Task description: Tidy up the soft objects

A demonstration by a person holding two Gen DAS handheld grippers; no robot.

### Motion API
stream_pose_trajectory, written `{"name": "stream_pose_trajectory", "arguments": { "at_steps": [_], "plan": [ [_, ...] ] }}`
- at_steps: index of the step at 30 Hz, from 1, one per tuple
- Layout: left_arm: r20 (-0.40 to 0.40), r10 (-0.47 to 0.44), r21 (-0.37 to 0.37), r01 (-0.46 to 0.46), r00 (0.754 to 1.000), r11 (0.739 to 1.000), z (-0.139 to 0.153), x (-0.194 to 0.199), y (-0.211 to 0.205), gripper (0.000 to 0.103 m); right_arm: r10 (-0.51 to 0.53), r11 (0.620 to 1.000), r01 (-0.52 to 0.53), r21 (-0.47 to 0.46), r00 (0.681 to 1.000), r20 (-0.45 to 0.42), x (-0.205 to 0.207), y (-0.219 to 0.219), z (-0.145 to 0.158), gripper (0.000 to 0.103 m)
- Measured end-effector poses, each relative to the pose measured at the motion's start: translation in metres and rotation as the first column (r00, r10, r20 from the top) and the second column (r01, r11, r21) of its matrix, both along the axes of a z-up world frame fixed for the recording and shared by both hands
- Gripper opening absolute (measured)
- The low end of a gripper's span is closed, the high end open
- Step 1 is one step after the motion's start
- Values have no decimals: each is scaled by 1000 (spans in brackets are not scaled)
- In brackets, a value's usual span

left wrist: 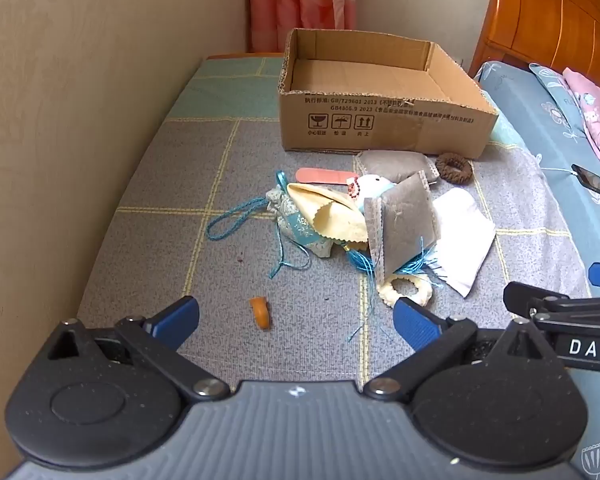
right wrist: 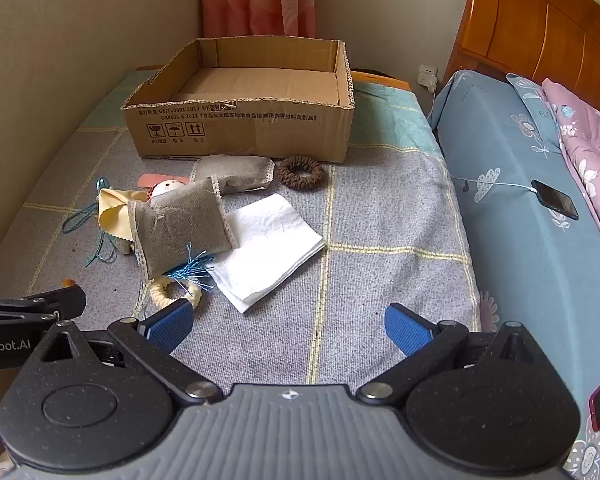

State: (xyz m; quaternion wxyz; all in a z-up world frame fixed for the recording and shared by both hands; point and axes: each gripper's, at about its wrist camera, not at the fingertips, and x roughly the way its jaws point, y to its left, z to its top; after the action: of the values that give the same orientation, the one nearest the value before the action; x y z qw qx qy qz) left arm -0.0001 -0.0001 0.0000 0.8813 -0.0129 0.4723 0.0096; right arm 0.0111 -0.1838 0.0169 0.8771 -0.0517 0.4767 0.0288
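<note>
A heap of soft things lies on the grey checked cover (left wrist: 148, 240) before an empty cardboard box (left wrist: 380, 120) (right wrist: 240, 128). It holds a grey pouch (left wrist: 404, 220) (right wrist: 180, 228), a second grey pouch (right wrist: 232, 172), a yellow cloth (left wrist: 328, 212), a folded white cloth (left wrist: 464, 240) (right wrist: 268, 252), a brown hair tie (left wrist: 454, 168) (right wrist: 301, 172), a cream ring (left wrist: 408, 290) (right wrist: 172, 292) and a blue-tasselled sachet (left wrist: 296, 228). My left gripper (left wrist: 296, 322) stands open near a small orange piece (left wrist: 261, 312). My right gripper (right wrist: 288, 324) stands open over bare cover, close to the white cloth.
A wall runs along the left side. To the right is a bed with a blue floral sheet (right wrist: 520, 200), a pink quilt (right wrist: 588, 148), a phone on a cable (right wrist: 554, 200) and a wooden headboard (right wrist: 540, 36). Pink curtains (right wrist: 260, 0) hang behind the box.
</note>
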Motion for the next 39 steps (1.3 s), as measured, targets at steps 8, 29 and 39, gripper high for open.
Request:
{"name": "stream_pose_trajectory", "arguments": {
  "at_steps": [8, 29, 39],
  "plan": [
    [3, 0, -1, 0, 1000, 1000, 0, 0, 0, 102, 1, 1000, -1, 3, 1000, 3, 0, -1, 2, 103],
    [10, 0, -3, 0, 1000, 1000, 4, 1, -3, 102, -1, 1000, 1, 6, 1000, 8, 0, 0, 3, 103],
    [15, -3, -3, 3, 1000, 1000, 5, 1, -3, 102, -2, 1000, 2, 5, 1000, 10, 0, 0, 4, 103]
  ]
}}
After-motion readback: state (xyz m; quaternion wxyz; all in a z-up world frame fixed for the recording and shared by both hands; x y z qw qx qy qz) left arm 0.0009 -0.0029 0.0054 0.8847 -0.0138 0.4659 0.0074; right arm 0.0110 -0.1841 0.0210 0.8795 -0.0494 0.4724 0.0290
